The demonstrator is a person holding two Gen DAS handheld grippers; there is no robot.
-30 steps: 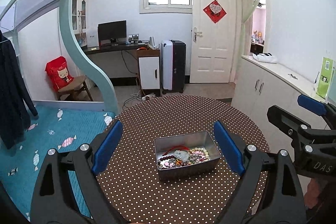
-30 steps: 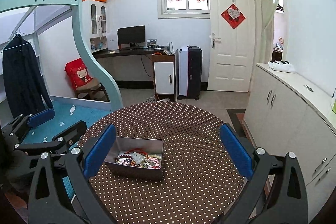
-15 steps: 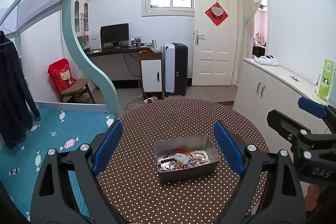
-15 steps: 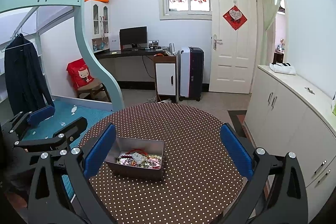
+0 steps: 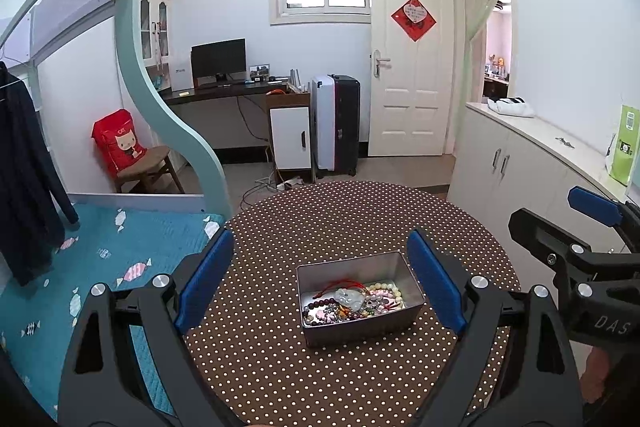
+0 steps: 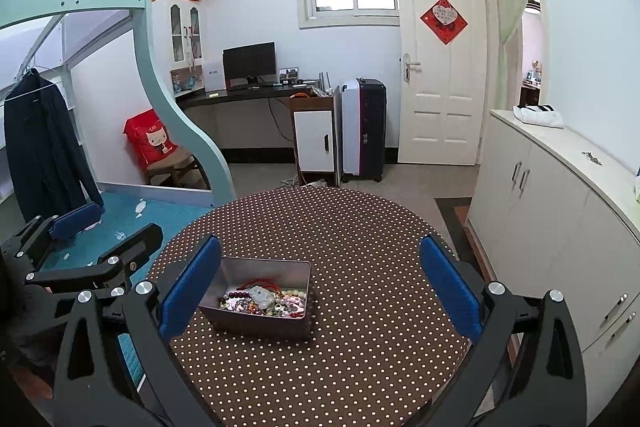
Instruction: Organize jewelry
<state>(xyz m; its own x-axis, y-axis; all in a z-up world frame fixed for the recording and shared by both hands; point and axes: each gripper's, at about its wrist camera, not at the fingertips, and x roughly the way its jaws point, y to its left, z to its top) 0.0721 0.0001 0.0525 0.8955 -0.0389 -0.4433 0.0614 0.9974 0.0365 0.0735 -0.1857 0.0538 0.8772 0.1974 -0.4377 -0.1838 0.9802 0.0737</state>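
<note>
A grey metal tin (image 5: pixel 394 263) stands on a round table with a brown polka-dot cloth (image 5: pixel 340 211). It holds a heap of jewelry (image 5: pixel 352 301): bead bracelets, a red cord and a pale jade pendant. The tin also shows in the right wrist view (image 6: pixel 266 263), with the jewelry (image 6: pixel 264 301) inside. My left gripper (image 5: pixel 320 283) is open and empty, held above the table's near side with the tin between its fingers' lines. My right gripper (image 6: pixel 320 283) is open and empty, to the right of the tin.
A teal bunk bed (image 5: pixel 132 107) and blue mattress (image 5: pixel 80 259) lie to the left. White cabinets (image 6: pixel 560 207) run along the right wall. A desk, a suitcase (image 5: pixel 336 123) and a door stand at the back.
Both views have shifted slightly, with the room sitting a little lower in frame. The tin and both open grippers keep their places.
</note>
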